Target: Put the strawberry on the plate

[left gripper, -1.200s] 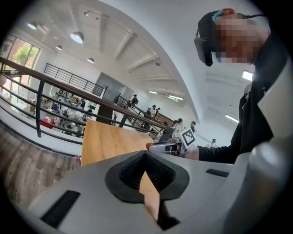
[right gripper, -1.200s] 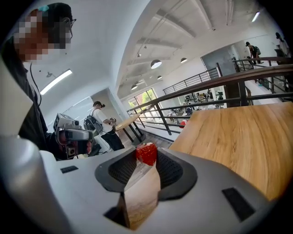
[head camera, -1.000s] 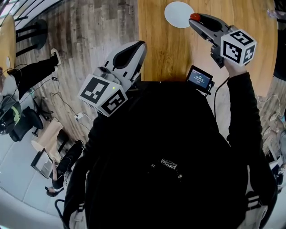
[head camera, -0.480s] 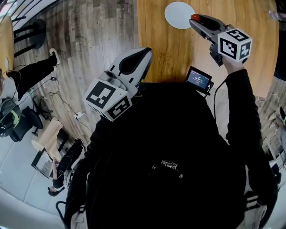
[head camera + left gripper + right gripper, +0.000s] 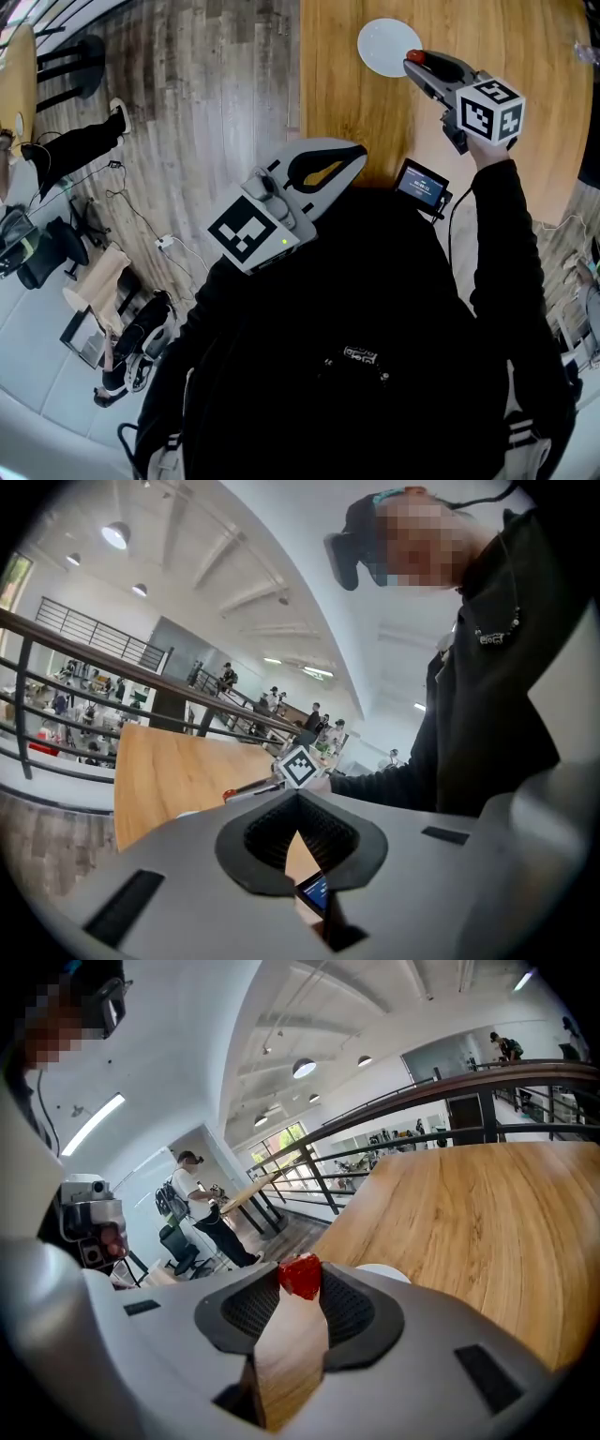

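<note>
Firmly clenched at the very tips of the right gripper's [image 5: 300,1288] jaws, the strawberry [image 5: 300,1275] hangs over the wooden surface [image 5: 469,1222]. The white plate [image 5: 382,42] lies just beyond the tips and a little to their left in the head view, and the fruit overlaps the plate's right rim. A short carry forward and down, toward the plate's middle, looks like all that remains. The left gripper [image 5: 356,153], its jaws closed together on nothing, hovers well apart at the surface's near edge, much the farther of the two from the plate.
</note>
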The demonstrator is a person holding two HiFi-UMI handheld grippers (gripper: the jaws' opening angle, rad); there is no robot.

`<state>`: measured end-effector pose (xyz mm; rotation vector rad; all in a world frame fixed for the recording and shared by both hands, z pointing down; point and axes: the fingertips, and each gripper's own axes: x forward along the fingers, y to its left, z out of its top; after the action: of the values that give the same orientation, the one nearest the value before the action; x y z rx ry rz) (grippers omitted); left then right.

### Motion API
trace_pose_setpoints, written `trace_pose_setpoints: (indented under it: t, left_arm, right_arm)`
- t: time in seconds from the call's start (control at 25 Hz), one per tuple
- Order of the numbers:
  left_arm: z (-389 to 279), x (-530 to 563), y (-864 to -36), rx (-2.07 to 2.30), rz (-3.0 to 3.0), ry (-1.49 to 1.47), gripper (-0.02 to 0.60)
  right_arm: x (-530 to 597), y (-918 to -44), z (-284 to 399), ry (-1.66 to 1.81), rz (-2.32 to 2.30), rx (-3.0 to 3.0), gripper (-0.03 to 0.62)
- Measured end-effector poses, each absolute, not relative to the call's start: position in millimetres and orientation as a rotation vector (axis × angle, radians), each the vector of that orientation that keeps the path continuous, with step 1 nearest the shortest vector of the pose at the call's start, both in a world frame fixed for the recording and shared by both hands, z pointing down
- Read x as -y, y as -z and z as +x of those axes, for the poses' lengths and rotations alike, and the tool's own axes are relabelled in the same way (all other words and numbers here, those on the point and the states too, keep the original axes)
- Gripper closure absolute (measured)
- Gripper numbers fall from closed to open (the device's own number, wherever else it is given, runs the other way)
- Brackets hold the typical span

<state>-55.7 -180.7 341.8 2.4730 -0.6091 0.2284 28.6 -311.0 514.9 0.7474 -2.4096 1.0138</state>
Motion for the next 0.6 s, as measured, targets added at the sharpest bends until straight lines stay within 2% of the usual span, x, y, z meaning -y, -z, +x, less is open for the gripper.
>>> trace_pose_setpoints:
  t: [0.6]
  left_arm:
    - [-52.9,164.4,-355.5,0.599,2.442,-0.244,0.581]
  right_arm:
    - [318.1,-576.0,32.8,-1.032,0.733,2.331,0.45]
